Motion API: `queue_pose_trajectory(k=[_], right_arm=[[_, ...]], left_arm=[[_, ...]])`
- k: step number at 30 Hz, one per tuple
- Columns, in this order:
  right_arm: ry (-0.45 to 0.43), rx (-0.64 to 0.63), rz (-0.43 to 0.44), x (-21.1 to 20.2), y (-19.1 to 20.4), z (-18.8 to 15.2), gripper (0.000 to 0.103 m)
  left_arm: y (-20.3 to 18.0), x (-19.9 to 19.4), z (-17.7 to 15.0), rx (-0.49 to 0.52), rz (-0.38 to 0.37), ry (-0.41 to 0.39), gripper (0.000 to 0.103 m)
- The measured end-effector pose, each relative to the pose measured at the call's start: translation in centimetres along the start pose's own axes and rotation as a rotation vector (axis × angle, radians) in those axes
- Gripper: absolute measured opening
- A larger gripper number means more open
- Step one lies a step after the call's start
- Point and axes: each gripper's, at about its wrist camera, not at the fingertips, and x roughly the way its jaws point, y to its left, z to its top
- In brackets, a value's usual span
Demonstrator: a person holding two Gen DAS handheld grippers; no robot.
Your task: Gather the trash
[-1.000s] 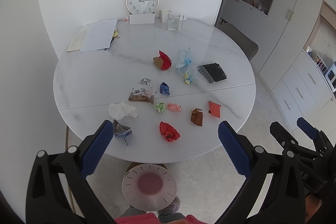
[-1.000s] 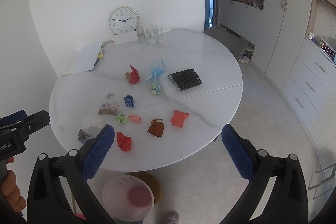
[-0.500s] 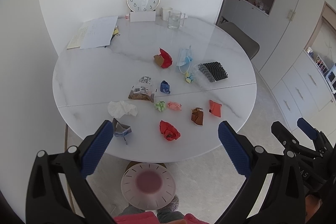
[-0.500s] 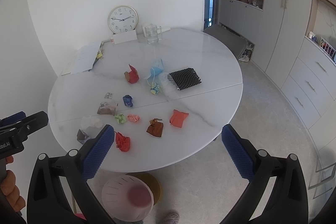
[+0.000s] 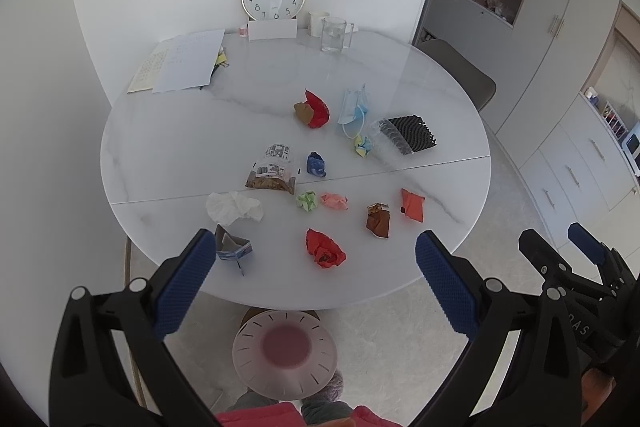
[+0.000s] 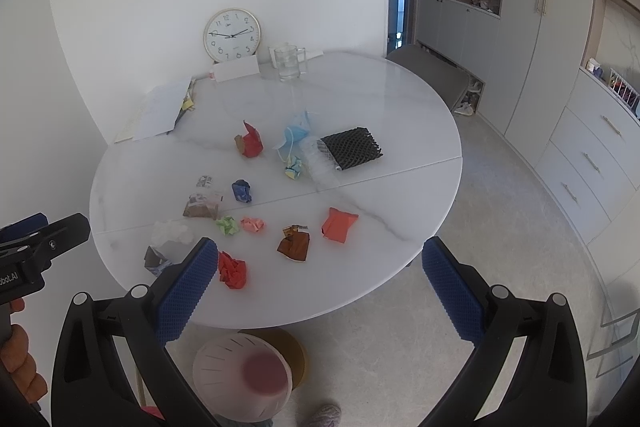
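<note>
Crumpled wrappers [image 5: 325, 254], tissue [image 5: 234, 207] and a mask [image 5: 352, 109] litter the round table [image 5: 168, 147]; a bin [image 5: 285, 353] waits below. Left gripper [image 5: 310, 283] and right gripper [image 6: 320, 285] gape empty. Gripper lettering unreadable.

Scattered across round white table [image 5: 168, 147]: crumpled red paper [image 5: 325, 249] near front edge, brown wrapper [image 5: 378, 220], orange packet [image 5: 413, 205], white tissue [image 5: 234, 207], blue mask [image 5: 353, 108]. Pink bin [image 5: 285, 353] on floor below.
</note>
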Motion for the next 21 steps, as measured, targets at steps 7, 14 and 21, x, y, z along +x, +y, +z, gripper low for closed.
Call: queue_pose_trajectory(k=[7, 14, 21], right_arm=[[0.007, -0.002, -0.001, 0.15, 0.08, 0.06, 0.101], [0.011, -0.001, -0.002, 0.23, 0.11, 0.04, 0.101], [0.011, 0.000, -0.005, 0.30, 0.25, -0.05, 0.101]], left_arm=[[-0.05, 0.04, 0.00, 0.000, 0.001, 0.003, 0.095], [-0.10, 0.15, -0.02, 0.001, 0.004, 0.005, 0.095], [-0.07, 0.16, -0.01, 0.002, 0.004, 0.005, 0.095]])
